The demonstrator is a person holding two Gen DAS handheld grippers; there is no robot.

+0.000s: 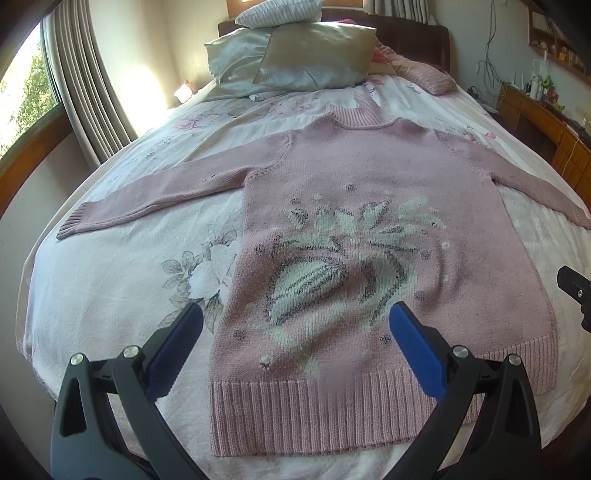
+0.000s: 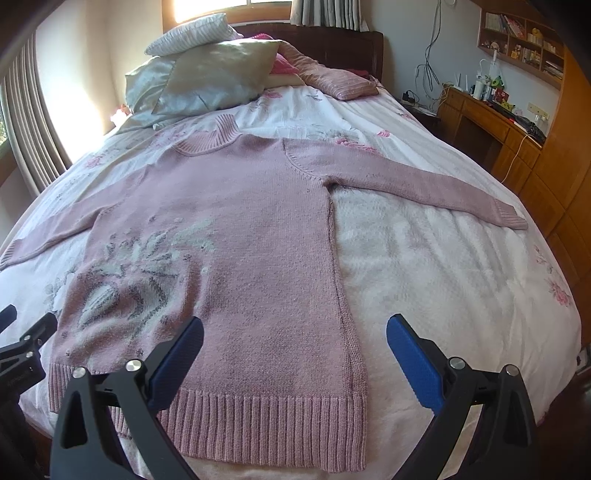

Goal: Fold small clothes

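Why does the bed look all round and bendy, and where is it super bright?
In both views the fisheye lens bends the bed into a dome with dark corners. Left wrist view: sun glares on the wall beside the curtain. Right wrist view: the window above the pillows is washed out white. The sweater looks sharp.

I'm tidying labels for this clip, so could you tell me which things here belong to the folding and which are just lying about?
Job: pink sweater, left gripper, right gripper, both open.
Lying about: pillows, floral bedspread, desk clutter, curtain.
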